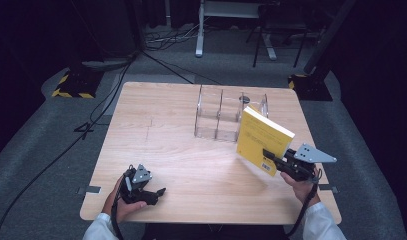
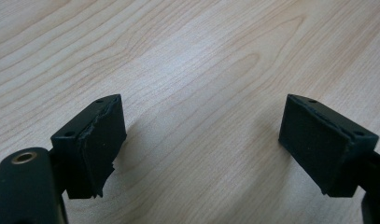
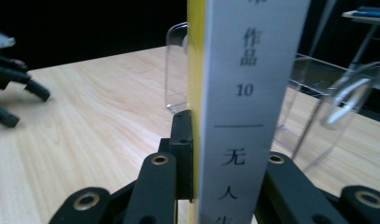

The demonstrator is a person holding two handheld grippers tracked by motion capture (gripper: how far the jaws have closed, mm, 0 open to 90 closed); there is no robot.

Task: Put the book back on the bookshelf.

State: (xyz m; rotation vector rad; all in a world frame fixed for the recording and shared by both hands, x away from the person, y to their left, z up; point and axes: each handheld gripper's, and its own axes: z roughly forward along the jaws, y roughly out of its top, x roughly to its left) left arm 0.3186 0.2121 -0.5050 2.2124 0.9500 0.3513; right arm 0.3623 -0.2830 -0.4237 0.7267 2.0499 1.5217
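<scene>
Right tongs (image 1: 269, 156) in the high view are clamped on a yellow book (image 1: 263, 140), gripping it at its lower near corner by the barcode. That book is held up off the tabletop (image 1: 161, 125), tilted, with its yellow cover facing the camera and its long axis running from the clamped lower corner up toward the far side of the tabletop. Its upper far corner overlaps the near right part of a clear acrylic organizer (image 1: 218, 115), though whether the two touch cannot be told from here. The organizer stands on the far middle of the tabletop, split by upright clear walls into compartments; the left ones look bare, and what sits in the right ones is hard to tell through the glare. Left tongs (image 1: 150, 192) rest low near the front left edge of the tabletop, spread apart and holding nothing, well apart from the book.

Left gripper view: the left tongs (image 2: 201, 140) stand wide open, both black pads hovering just over bare wooden tabletop (image 2: 187, 56), with the foam of the left pad frayed at its edge.

Right gripper view: the right tongs (image 3: 225, 154) squeeze the book (image 3: 246, 93) by its white spine, which rises straight up the picture with printed characters and the number 10, the yellow cover showing as a thin strip on its left. Behind it stand the clear walls of the organizer (image 3: 318, 93), and the left tongs (image 3: 15, 88) show far off at the left edge.
</scene>
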